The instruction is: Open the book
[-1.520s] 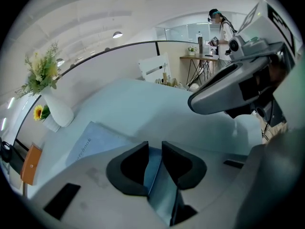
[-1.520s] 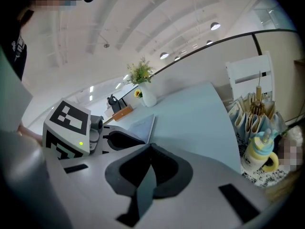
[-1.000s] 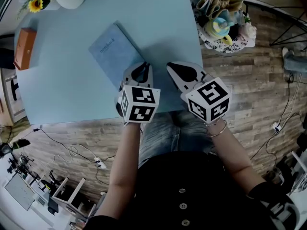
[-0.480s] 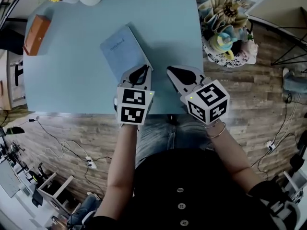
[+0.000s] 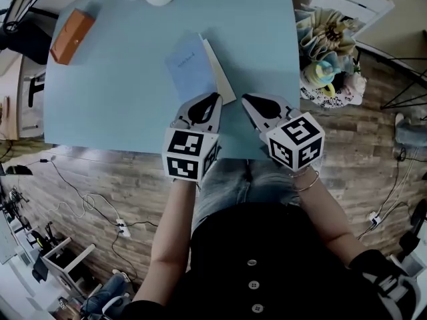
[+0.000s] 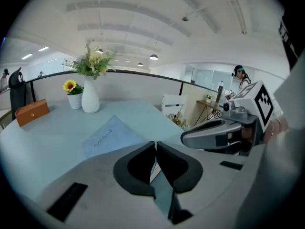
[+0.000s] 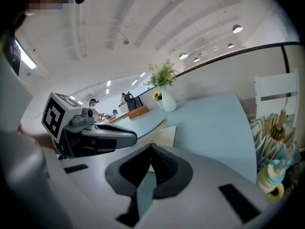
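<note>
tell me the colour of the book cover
The cover is light blue; the head view shows it best.

The only readable word is "notebook", in small slanted letters on the pale blue cover of the book (image 6: 112,137), left of centre in the left gripper view. In the head view that print is too small to read.

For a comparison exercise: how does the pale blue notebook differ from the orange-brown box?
The pale blue paper notebook is thin, the orange-brown rectangular box blocky. The notebook's cover is raised off cream pages; the box lies flat. Both rest on the light blue table.
</note>
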{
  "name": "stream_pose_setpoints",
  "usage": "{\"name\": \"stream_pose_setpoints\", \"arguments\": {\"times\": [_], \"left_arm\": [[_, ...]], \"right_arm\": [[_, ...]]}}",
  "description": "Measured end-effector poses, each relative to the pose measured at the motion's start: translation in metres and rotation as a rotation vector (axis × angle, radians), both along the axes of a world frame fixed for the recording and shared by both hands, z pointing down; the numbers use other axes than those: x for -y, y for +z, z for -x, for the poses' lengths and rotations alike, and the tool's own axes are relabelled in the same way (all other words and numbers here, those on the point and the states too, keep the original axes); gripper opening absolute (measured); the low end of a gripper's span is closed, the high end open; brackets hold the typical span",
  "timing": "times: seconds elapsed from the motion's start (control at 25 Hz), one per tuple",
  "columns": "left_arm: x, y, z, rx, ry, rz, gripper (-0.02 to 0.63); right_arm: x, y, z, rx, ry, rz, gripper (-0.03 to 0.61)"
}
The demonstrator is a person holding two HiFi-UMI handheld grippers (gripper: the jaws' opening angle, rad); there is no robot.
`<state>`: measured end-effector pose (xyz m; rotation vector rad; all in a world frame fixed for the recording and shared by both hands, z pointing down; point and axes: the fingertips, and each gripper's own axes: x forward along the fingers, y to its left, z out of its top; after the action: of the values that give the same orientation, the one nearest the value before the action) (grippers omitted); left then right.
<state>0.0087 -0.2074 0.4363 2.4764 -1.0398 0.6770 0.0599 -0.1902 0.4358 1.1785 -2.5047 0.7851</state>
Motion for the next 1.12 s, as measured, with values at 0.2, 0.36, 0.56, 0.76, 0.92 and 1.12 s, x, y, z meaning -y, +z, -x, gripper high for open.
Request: {"name": "stream_pose_setpoints", "arguments": {"times": [0.2, 0.36, 0.56, 0.76, 0.92, 1.12], "left_arm": [[-0.006, -0.018, 0.023, -0.112, -0.047, -0.027, 0.020], [-0.011, -0.027, 0.039, -0.185, -0.075, -0.042, 0.020], [-0.016, -0.036, 0.064, -0.237, -0.101, -0.055, 0.020], [-0.022, -0.042, 0.088, -0.258, -0.140, -0.071, 0.020], [-0.027, -0.044, 0.109, -0.258, -0.166, -0.076, 0.021], [-0.033, -0.041, 0.133, -0.248, -0.190, -0.089, 0.021]], "right_arm": [[-0.001, -0.013, 0.024, -0.010, -0.012, -0.037, 0.002], [-0.003, -0.021, 0.044, -0.020, -0.033, -0.057, 0.002], [-0.005, -0.030, 0.072, -0.030, -0.068, -0.082, 0.002], [-0.007, -0.035, 0.096, -0.041, -0.111, -0.097, 0.002], [-0.009, -0.037, 0.117, -0.041, -0.142, -0.101, 0.002], [-0.012, -0.038, 0.142, -0.041, -0.178, -0.107, 0.003]]}}
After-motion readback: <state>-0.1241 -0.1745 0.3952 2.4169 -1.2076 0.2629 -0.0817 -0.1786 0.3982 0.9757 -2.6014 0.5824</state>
